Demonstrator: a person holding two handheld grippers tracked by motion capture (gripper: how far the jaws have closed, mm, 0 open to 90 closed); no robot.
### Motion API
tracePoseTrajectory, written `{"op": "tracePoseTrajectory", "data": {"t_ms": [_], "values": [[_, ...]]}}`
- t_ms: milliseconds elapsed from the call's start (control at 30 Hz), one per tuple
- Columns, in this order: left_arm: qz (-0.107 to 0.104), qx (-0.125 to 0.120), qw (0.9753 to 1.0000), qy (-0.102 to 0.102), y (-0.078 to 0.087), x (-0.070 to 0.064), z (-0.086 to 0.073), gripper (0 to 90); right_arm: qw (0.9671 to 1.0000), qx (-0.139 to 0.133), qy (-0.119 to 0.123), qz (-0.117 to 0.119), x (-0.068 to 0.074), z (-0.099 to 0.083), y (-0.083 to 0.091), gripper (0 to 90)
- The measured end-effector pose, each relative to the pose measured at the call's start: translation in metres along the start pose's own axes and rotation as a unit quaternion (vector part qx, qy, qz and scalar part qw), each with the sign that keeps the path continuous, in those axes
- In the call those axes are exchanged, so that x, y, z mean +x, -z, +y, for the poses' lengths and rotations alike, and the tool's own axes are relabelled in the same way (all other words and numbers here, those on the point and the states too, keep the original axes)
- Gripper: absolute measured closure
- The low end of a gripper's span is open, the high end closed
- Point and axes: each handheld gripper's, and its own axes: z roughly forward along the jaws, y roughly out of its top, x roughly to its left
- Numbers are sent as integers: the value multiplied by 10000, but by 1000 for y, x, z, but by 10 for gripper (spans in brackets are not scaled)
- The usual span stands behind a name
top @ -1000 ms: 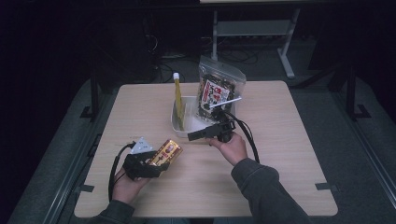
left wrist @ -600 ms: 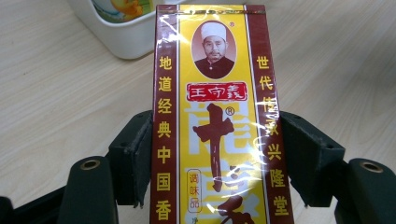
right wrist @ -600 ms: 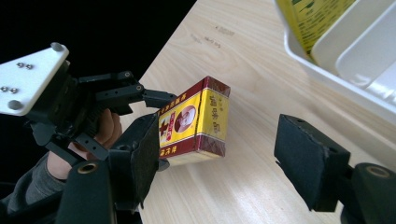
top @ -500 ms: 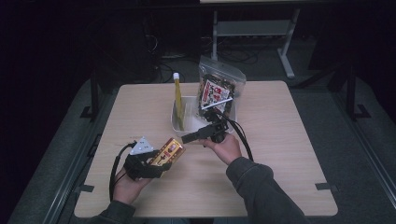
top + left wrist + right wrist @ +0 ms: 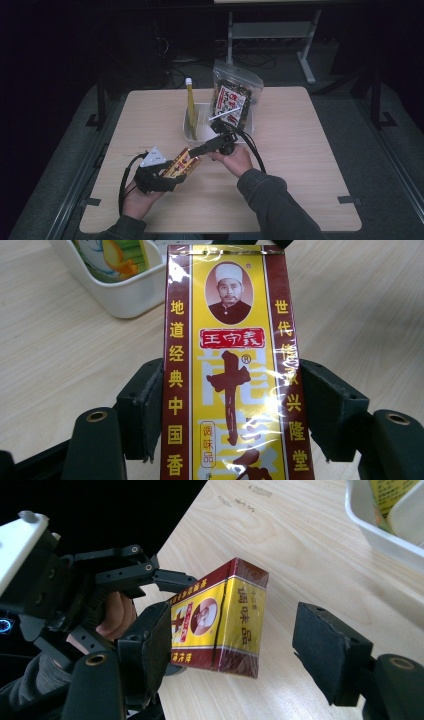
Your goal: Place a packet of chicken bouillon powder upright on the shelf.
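A red and yellow spice box with Chinese print is held low over the table's front left. My left gripper is shut on it; in the left gripper view the box is clamped between both black pads. My right gripper comes at it from the right and stands open around the box's free end. Its left pad is close against the box, while the right pad stands well apart. The left gripper and its hand appear behind the box.
A white bin stands mid-table with a tall yellow packet upright in it. A clear bag of dark snacks leans behind the bin. The bin's corner is just beyond the box; its wall lies ahead right.
My right gripper has swung left from beside the bin to the box's end. The left gripper has brought the box slightly up and right toward it.
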Motion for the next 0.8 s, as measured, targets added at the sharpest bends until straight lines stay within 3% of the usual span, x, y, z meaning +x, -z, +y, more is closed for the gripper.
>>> {"op": "tracePoseTrajectory", "data": {"t_ms": [233, 433, 533, 800], "values": [[-66, -78, 9999, -63, 0, -3, 2, 321, 9998, 162, -79, 130, 0, 0, -6, 367], [-114, -178, 9997, -94, 0, -5, 3, 321, 9991, 298, -128, 280, 1, 0, -9, 475], [-140, -189, 9997, -92, 0, -5, 3, 321, 9991, 322, -148, 232, 1, 0, -8, 539], [-57, -129, 9997, -197, -4, -6, 1, 319, 9979, 272, -475, 353, 3, 3, -4, 645]]}}
